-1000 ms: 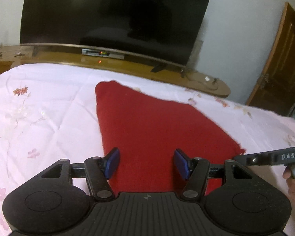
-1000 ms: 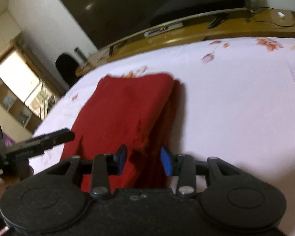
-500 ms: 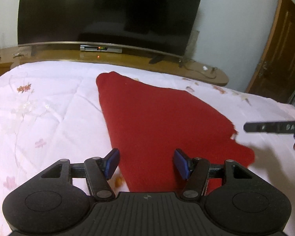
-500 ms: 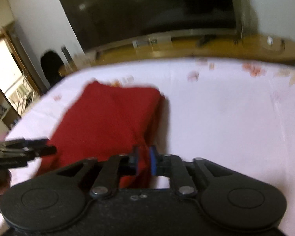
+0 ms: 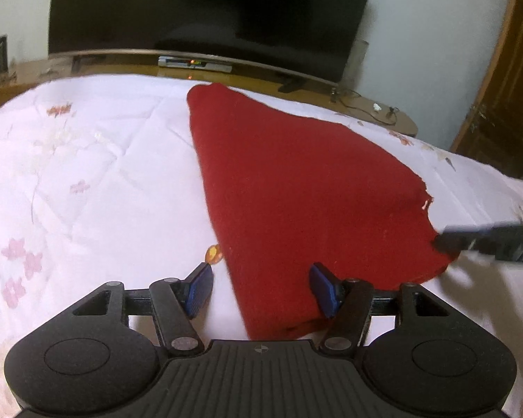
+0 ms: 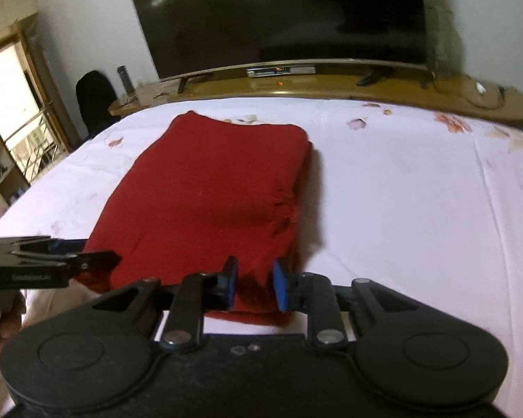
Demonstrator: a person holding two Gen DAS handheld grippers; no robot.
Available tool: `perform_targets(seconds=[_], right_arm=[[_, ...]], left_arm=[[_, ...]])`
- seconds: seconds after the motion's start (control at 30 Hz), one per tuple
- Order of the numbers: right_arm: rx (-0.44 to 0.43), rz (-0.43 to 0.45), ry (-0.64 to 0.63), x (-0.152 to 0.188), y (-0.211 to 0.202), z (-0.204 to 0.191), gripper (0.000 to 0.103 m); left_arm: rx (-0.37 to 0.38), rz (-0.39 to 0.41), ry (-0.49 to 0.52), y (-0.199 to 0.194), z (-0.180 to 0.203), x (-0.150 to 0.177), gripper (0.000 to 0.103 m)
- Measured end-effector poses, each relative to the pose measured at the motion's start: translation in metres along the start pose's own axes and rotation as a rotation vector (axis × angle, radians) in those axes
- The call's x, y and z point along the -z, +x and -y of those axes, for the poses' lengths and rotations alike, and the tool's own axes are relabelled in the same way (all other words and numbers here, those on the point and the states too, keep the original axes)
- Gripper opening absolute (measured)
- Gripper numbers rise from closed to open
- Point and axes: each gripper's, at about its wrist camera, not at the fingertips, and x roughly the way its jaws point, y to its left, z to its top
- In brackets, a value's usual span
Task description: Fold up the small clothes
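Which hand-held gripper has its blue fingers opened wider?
The left hand-held gripper: its blue fingers stand far apart, one over the white bedspread, one over the red cloth. The right hand-held gripper leaves a narrower gap.

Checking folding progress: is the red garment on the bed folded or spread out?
Folded. The red garment lies as a compact rectangle, with stacked layers visible along its right edge.

No text can be read; lettering on the left gripper (image 6: 45, 264) is blurred.
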Motion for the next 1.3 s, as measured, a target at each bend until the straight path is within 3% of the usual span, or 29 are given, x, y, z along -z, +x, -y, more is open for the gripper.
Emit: perform_targets(seconds=[0.07, 0.37, 0.63, 0.67, 0.73, 0.8, 0.87, 0.9, 0.93, 1.17, 1.3], right_arm=[[0.065, -0.081, -0.019, 0.007, 0.02, -0.001, 0.028], [0.035, -0.046, 0.111, 0.018, 0.024, 0.02, 0.034], [0.053, -0.066, 0.108, 0.014, 0.019, 0.016, 0.036], [0.062, -0.074, 0.117, 0.011, 0.015, 0.015, 0.036], [0.051, -0.05, 0.115, 0.008, -0.005, 0.008, 0.037], [0.031, -0.025, 0.099, 0.009, -0.031, -0.002, 0.038], [0.039, -0.018, 0.105, 0.012, -0.059, -0.008, 0.053], [0.03, 0.001, 0.119, 0.016, -0.075, -0.01, 0.073], [0.027, 0.017, 0.128, 0.021, -0.091, -0.012, 0.086], [0.017, 0.063, 0.179, 0.056, -0.178, -0.019, 0.097], [0.013, 0.078, 0.125, 0.071, -0.211, -0.029, 0.102]], left_arm=[[-0.005, 0.001, -0.001, -0.001, 0.002, 0.001, 0.062], [-0.028, -0.008, 0.008, 0.002, 0.004, 0.002, 0.069], [-0.078, -0.003, -0.004, -0.018, 0.013, 0.0, 0.072], [-0.088, 0.0, -0.002, -0.027, 0.017, 0.001, 0.075], [-0.111, 0.025, -0.014, -0.051, 0.024, 0.005, 0.099], [-0.12, 0.058, -0.031, -0.081, 0.032, 0.011, 0.103], [-0.132, 0.066, -0.047, -0.105, 0.04, 0.014, 0.103], [-0.142, 0.067, -0.053, -0.118, 0.045, 0.017, 0.103], [-0.146, 0.069, -0.059, -0.129, 0.05, 0.02, 0.103], [-0.157, 0.106, -0.053, -0.199, 0.09, 0.048, 0.103], [-0.146, 0.136, -0.024, -0.229, 0.115, 0.066, 0.103]])
